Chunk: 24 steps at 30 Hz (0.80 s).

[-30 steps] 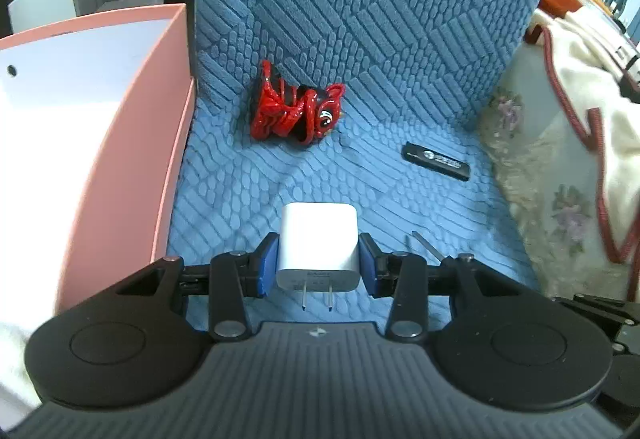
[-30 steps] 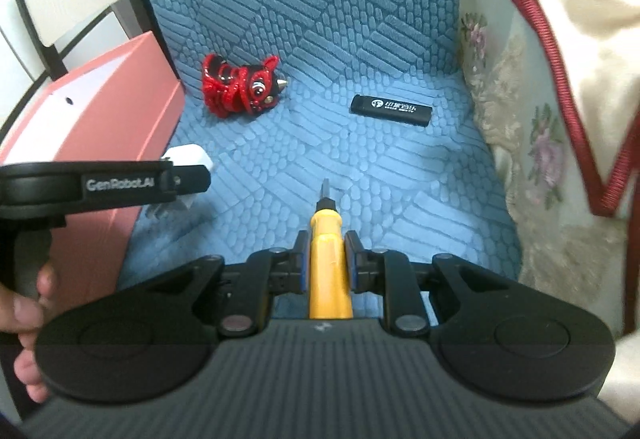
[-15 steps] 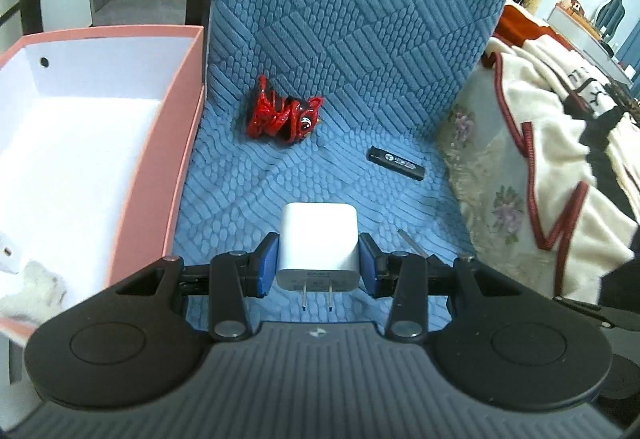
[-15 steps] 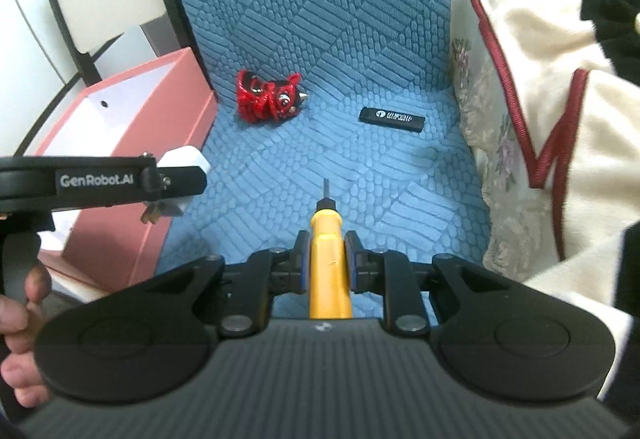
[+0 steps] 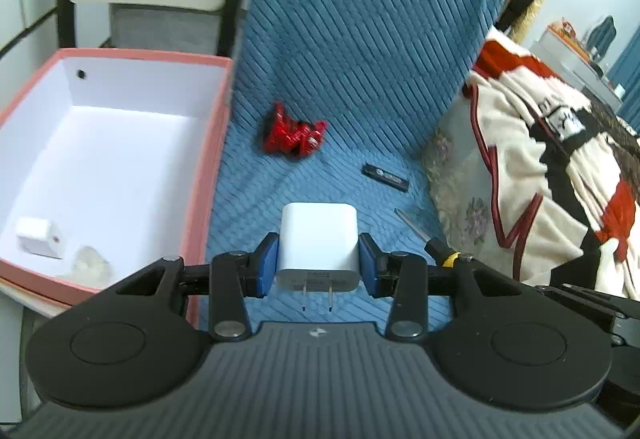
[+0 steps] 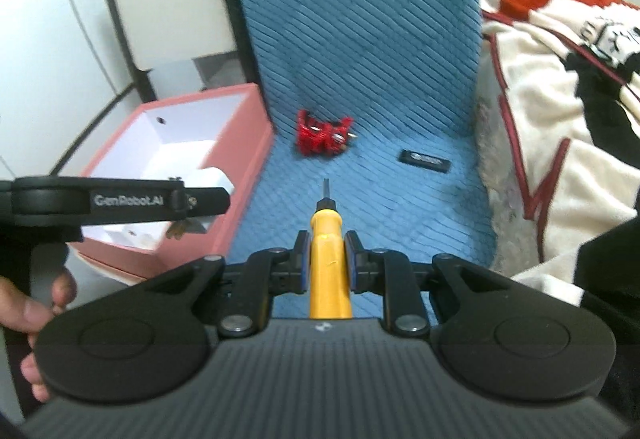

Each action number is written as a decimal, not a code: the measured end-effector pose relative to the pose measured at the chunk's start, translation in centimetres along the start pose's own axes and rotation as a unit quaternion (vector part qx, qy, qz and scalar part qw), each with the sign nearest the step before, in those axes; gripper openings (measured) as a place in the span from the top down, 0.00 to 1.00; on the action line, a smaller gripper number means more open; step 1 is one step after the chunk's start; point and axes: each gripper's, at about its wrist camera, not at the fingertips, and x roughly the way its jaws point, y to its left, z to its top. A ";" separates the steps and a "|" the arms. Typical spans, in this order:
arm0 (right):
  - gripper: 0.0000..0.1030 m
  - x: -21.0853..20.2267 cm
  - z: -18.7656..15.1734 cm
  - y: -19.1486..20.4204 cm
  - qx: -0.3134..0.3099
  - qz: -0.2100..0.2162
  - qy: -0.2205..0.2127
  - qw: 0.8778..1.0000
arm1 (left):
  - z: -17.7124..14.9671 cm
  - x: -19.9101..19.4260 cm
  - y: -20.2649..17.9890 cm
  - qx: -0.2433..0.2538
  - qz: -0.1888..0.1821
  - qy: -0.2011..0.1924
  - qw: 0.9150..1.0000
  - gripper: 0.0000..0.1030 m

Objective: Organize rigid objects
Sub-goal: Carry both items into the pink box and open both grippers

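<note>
- Gripping a white charger (image 5: 318, 243), the left gripper (image 5: 319, 259) has lifted clear of the blue cushion (image 5: 360, 79).
- Clamped in the right gripper (image 6: 326, 259), the yellow screwdriver (image 6: 327, 263) has risen too.
- Beyond, the pink box (image 5: 208, 175) shows more of its inside, probably the drop-off; red toy (image 5: 294, 137) and black stick (image 5: 385, 178) remain.

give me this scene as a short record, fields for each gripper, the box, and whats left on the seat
left gripper: shut on white charger, prongs toward the camera
right gripper: shut on yellow screwdriver, tip pointing forward
pink box: open, left of the blue seat cover, holds a small white cube and a pale lump
still on seat: red toy, black lighter
</note>
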 end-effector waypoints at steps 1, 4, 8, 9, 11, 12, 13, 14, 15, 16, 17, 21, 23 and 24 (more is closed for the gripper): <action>0.79 -0.3 0.1 0.5 -0.005 0.003 -0.002 1.000 | 0.1 -0.6 0.5 -0.004 0.002 -0.004 1.000 0.54; 0.79 -0.9 0.5 2.6 -0.026 0.016 -0.007 1.000 | 0.5 -2.6 2.1 -0.018 0.007 -0.017 1.000 0.54; 0.79 -1.2 0.8 5.4 -0.046 0.039 -0.010 0.998 | 1.0 -4.9 4.5 -0.030 0.020 -0.030 0.999 0.54; 0.79 -1.1 0.9 6.2 -0.048 0.048 -0.008 0.998 | 1.1 -5.4 5.1 -0.033 0.025 -0.032 0.999 0.54; 0.79 -1.0 1.1 7.4 -0.050 0.060 -0.007 0.997 | 1.5 -6.5 6.5 -0.043 0.033 -0.036 0.998 0.54; 0.79 -1.0 1.2 8.0 -0.054 0.065 -0.008 0.996 | 1.7 -7.1 7.1 -0.044 0.034 -0.041 0.998 0.54; 0.79 -0.9 1.3 8.6 -0.057 0.069 -0.008 0.996 | 1.9 -7.7 7.5 -0.043 0.040 -0.044 0.997 0.54; 0.79 -0.8 1.3 9.1 -0.061 0.071 -0.008 0.996 | 2.0 -8.2 8.1 -0.042 0.046 -0.046 0.997 0.54; 0.79 -0.6 1.4 9.7 -0.065 0.075 -0.006 0.995 | 2.1 -8.6 8.6 -0.044 0.048 -0.048 0.997 0.54; 0.79 -0.4 1.5 10.2 -0.069 0.080 -0.005 0.994 | 2.2 -8.9 9.3 -0.047 0.048 -0.049 0.997 0.54; 0.79 -0.2 1.5 10.7 -0.070 0.081 -0.004 0.994 | 2.3 -9.2 9.9 -0.050 0.047 -0.050 0.996 0.54; 0.79 0.8 2.3 13.1 -0.081 0.085 0.000 0.993 | 2.6 -9.6 12.2 -0.058 0.052 -0.050 0.996 0.54; 0.79 1.4 2.7 14.4 -0.093 0.086 0.002 0.992 | 2.8 -9.4 13.6 -0.066 0.053 -0.048 0.995 0.54; 0.79 1.8 2.9 15.0 -0.099 0.086 0.005 0.991 | 3.0 -9.2 14.3 -0.069 0.053 -0.046 0.995 0.54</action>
